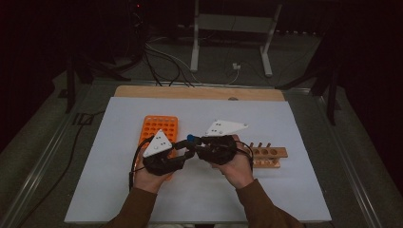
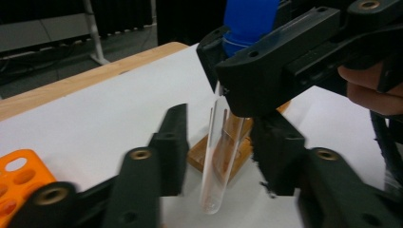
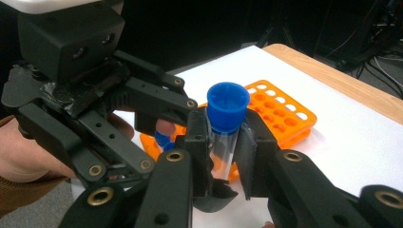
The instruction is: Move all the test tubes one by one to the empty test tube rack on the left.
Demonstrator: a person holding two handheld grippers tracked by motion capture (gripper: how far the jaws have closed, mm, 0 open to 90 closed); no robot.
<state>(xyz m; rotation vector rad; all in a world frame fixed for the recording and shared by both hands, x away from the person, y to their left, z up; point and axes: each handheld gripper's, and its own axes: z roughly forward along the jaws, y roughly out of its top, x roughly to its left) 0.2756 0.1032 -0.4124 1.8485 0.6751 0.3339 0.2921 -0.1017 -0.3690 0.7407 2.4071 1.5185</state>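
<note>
Right claw (image 3: 222,156) pinching a blue-capped test tube (image 3: 224,137) just under the cap, upright above the table (image 1: 266,190). Left claw (image 2: 219,152) spread around the glass lower down, not yet pressing. Best closed squarely and gently before any release, with the tube kept vertical.

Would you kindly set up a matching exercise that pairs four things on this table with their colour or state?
Things:
1. cap of the test tube
2. plastic rack
3. wooden rack
4. right gripper

Colour or state:
A. orange, with many round holes
B. shut on the test tube just below its top
C. blue
D. brown, lying on the white sheet at the person's right

Pairs: 1-C, 2-A, 3-D, 4-B
</note>
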